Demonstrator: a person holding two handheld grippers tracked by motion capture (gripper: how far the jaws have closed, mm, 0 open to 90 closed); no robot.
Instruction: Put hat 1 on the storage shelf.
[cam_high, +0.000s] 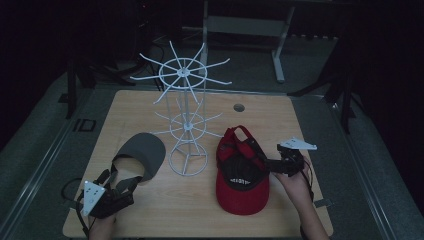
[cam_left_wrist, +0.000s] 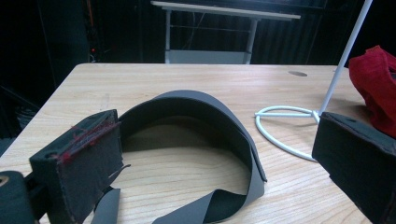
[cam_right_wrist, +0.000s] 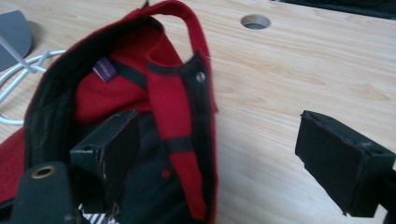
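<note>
The soft red cloth cap (cam_high: 242, 176), lying upside down on the wooden counter (cam_high: 310, 150) beside the white wire rack (cam_high: 186, 120), is being reached by the right gripper (cam_right_wrist: 233, 154), its fingers wide around the back strap, so a squeeze is needed next, while the left gripper (cam_left_wrist: 210, 163) is held wide open at the grey visor (cam_left_wrist: 205, 121).

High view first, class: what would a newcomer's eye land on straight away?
The white wire rack stands tall at the table's middle, its spokes bare. To its right a red cap lies upside down, with the right gripper at its rim, jaws open. To the left lies a grey visor, with the left gripper open just before it.
</note>
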